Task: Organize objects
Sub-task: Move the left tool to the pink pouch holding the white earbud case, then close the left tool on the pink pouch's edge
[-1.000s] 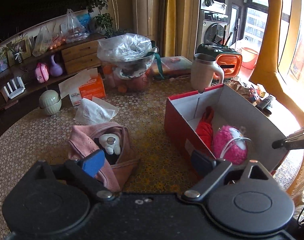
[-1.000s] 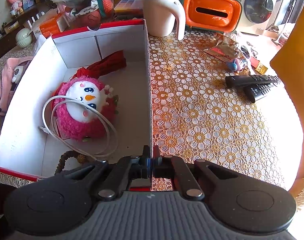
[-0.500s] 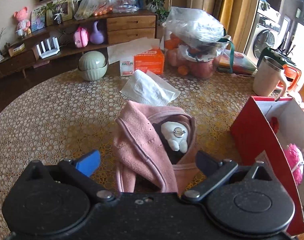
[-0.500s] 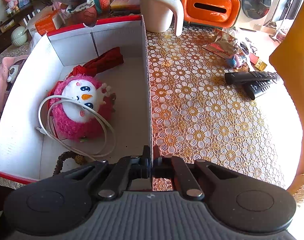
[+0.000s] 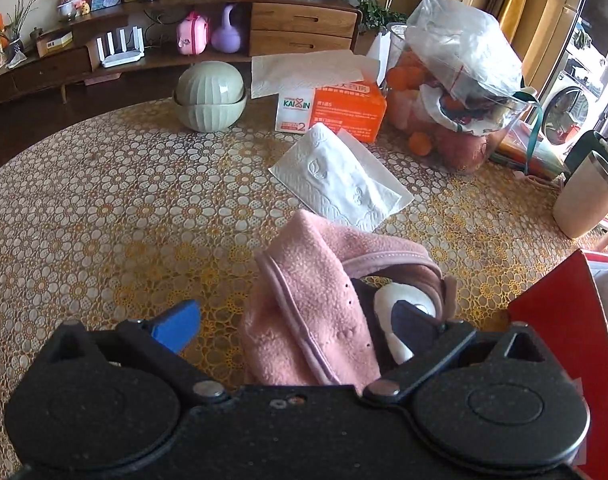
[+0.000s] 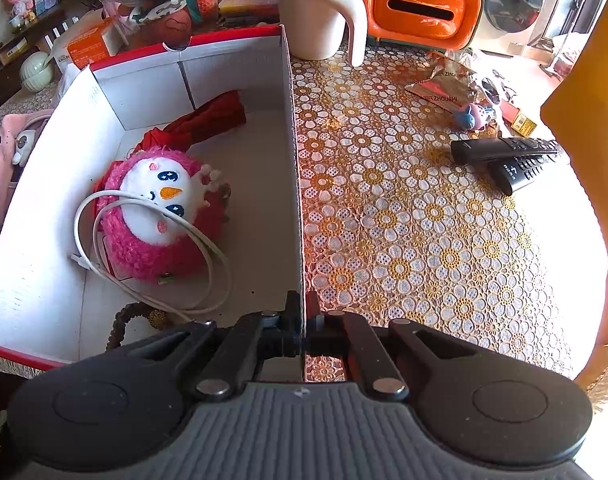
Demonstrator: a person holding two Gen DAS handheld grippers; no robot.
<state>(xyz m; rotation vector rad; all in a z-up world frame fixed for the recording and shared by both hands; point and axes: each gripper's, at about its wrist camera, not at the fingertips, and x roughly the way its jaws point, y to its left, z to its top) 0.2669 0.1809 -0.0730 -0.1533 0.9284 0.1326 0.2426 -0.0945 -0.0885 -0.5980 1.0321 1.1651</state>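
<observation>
Fleece [image 5: 316, 312], pink, bundled round a small white toy [image 5: 404, 312], lies on the table [image 5: 103, 208] just left of the red box [image 6: 291, 160]. Left tool [image 5: 295, 320] released, fingers straddling the bundle. Right tool [image 6: 304, 316] clenched on the box's right wall. Advice: sink lower and close on fleece and toy together. Room: tissue [image 5: 340, 176] just beyond; box edge near the right finger; table bare to the left

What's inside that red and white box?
The box holds a pink plush toy with a white cable looped over it, and a red folded item behind. Whatever lies under the plush is hidden.
</observation>
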